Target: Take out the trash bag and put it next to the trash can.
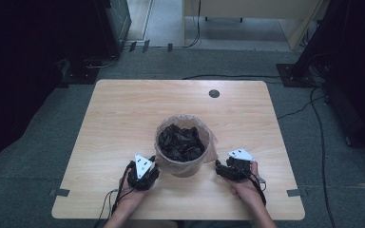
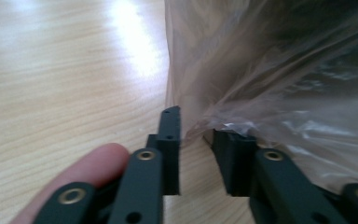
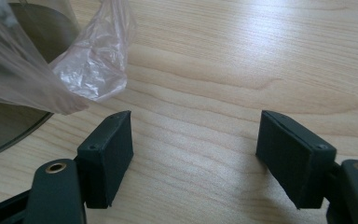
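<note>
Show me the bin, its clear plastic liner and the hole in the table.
bin [image 1: 184, 167], high view, near side wall.
clear plastic liner [image 2: 261, 70], left gripper view, wrinkled hanging film.
hole in the table [image 1: 214, 93], high view, its dark centre.

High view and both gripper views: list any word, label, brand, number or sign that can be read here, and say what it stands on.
None can be read.
The bin and its clear plastic liner carry no print that I can make out.
The wooden table bears only a dark round hole, no marking.
The left gripper and right gripper have plain grey plates without lettering.
</note>
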Action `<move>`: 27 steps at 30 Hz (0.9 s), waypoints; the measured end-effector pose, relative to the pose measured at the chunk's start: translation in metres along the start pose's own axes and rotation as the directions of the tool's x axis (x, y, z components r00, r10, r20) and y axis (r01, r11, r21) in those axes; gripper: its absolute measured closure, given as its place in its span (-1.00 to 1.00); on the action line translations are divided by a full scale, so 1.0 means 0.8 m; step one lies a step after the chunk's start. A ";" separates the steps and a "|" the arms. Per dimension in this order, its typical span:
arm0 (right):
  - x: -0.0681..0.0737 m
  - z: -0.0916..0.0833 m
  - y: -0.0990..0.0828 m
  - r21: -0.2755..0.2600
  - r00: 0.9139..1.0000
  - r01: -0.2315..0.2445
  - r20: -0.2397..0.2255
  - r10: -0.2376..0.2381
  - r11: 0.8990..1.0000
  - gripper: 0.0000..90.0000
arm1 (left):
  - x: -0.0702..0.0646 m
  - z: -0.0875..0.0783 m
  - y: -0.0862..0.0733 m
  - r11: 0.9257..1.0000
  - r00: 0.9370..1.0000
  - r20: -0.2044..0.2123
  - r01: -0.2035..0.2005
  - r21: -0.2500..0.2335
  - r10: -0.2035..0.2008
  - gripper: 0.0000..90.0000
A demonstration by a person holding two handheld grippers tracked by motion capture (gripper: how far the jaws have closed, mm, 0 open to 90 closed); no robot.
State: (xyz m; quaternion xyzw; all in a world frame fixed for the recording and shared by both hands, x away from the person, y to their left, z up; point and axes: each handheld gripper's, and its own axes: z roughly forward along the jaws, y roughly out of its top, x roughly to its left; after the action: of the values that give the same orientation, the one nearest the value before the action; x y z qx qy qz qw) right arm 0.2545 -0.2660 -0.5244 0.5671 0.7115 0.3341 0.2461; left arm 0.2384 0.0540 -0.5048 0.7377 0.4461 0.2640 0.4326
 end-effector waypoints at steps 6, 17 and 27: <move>0.002 -0.001 0.000 -0.001 1.000 0.008 0.003 -0.008 1.000 -0.41 | 0.005 -0.014 0.006 0.994 1.000 0.005 0.022 -0.108 -0.022 0.93; 0.017 -0.004 0.001 -0.046 0.999 0.040 -0.018 -0.040 0.998 -0.13 | 0.009 -0.020 0.010 0.989 0.999 0.004 0.052 -0.142 -0.052 0.95; 0.043 -0.014 0.009 -0.198 0.994 0.069 -0.072 -0.085 0.978 0.31 | 0.012 -0.029 0.019 0.983 0.996 0.012 0.085 -0.165 -0.084 0.97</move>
State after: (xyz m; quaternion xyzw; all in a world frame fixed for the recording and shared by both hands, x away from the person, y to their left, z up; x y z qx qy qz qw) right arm 0.2426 -0.2336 -0.5103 0.4984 0.7060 0.4151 0.2845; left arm 0.2310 0.0682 -0.4799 0.6803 0.4524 0.2797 0.5042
